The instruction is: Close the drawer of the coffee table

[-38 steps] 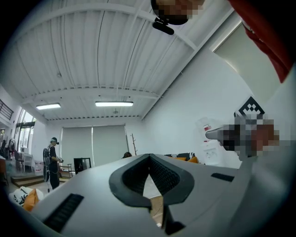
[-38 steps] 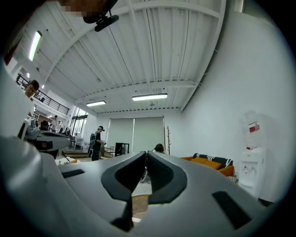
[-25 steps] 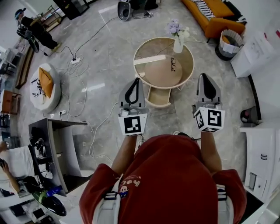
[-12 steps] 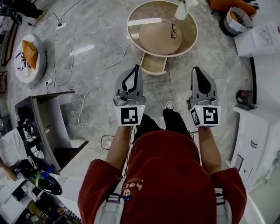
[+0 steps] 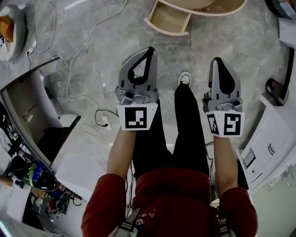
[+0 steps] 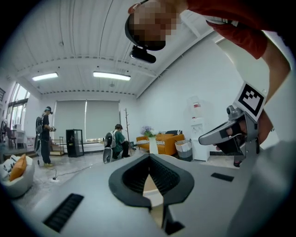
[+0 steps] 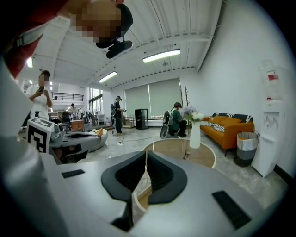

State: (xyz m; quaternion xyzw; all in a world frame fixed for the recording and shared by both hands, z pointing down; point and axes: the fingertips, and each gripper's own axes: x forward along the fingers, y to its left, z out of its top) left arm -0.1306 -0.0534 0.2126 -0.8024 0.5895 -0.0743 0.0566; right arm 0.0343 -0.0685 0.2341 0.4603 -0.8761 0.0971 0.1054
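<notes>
Left tongs (image 5: pixel 149 51) and right tongs (image 5: pixel 217 61), both closed and empty, have been lowered and are held well short of the drawer (image 5: pixel 169 18). The drawer is still pulled out from the worktop (image 5: pixel 222 5). Approach is judged under way; no push has been applied.

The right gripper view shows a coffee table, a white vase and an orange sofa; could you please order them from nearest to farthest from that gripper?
1. Coffee table, straight ahead.
2. White vase, on the table's far edge.
3. Orange sofa, beyond, at the right.
</notes>
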